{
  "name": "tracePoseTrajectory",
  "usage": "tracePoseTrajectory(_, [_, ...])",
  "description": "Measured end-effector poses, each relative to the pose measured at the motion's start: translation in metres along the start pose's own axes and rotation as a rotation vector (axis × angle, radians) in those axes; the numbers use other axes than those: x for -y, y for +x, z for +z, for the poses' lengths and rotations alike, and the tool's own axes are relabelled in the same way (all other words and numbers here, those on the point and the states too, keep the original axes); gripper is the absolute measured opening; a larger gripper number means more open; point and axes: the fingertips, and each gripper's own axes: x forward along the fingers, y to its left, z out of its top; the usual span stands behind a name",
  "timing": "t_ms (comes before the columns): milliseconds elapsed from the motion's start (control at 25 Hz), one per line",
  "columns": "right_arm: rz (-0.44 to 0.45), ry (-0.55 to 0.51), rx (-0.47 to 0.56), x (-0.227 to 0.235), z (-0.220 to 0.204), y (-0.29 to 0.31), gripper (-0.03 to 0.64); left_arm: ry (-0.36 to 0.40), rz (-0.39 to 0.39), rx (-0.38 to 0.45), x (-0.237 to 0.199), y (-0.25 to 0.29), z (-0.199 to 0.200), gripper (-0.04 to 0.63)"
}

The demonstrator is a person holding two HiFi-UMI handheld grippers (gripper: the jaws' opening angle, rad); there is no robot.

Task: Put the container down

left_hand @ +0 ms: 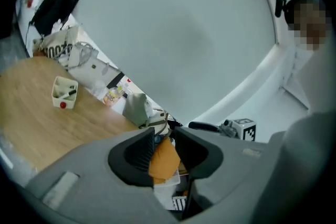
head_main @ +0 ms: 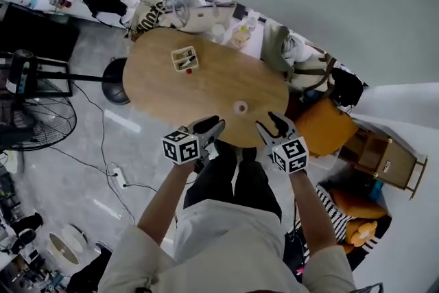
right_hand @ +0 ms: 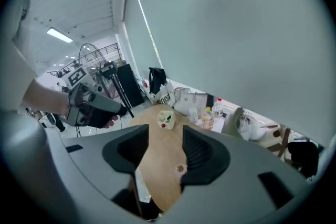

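Overhead, the head view shows the oval wooden counter with the container, a small white open box, standing upright on the counter's far part. A small round object lies on the counter close to its near edge. The left gripper and right gripper hang by that near edge, well apart from the container. In the left gripper view, the jaws stand partly spread with nothing between them. In the right gripper view, the 2 jaws are likewise partly spread and empty, and the counter shows through their gap.
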Motion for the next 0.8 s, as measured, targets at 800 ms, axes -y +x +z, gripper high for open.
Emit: tracePoseTrajectory(800, [0.013, -0.112, 0.149, -0.076, 0.064, -0.259, 0.008, 0.277, 0.217, 0.219, 0.241, -0.107, -0.025, 0.026])
